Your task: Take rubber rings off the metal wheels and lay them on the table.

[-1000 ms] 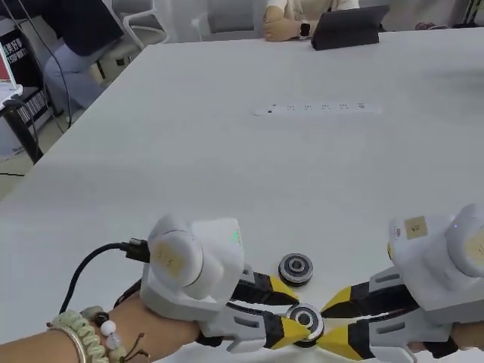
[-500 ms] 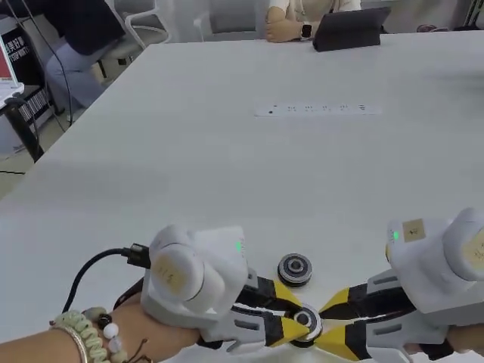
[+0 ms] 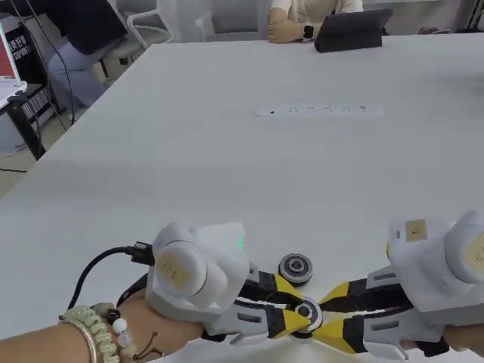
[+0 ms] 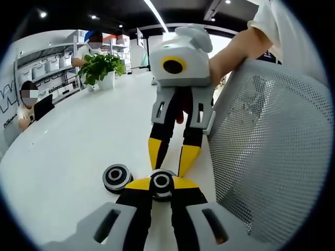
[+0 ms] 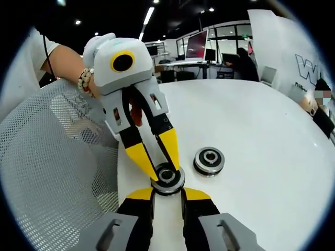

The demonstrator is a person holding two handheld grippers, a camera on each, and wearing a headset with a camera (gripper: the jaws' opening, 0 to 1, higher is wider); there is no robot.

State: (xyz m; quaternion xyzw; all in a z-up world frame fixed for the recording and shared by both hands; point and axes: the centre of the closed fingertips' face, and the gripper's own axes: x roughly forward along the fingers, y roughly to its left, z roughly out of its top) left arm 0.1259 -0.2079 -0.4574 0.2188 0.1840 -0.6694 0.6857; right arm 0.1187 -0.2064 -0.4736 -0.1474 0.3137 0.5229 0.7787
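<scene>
Two metal wheels with black rubber rings lie near the table's front edge. The nearer wheel (image 3: 306, 310) (image 4: 161, 182) (image 5: 167, 178) sits between both grippers' yellow tips. My left gripper (image 3: 293, 308) (image 4: 161, 185) comes from the left and is shut on it. My right gripper (image 3: 324, 314) (image 5: 168, 194) faces it from the right, its tips pressed against the same wheel's rim. The second wheel (image 3: 295, 268) (image 4: 117, 177) (image 5: 209, 160) lies flat just beyond, untouched.
A white power strip (image 3: 318, 110) lies mid-table. At the far edge a person rests an arm by a dark tablet (image 3: 352, 30). A mesh chair back (image 4: 267, 136) stands close behind the front edge. The white table (image 3: 227, 166) stretches wide ahead.
Both grippers have stayed at the nearer wheel, drawing slightly closer together. The second wheel has not moved. The head view has shifted a little.
</scene>
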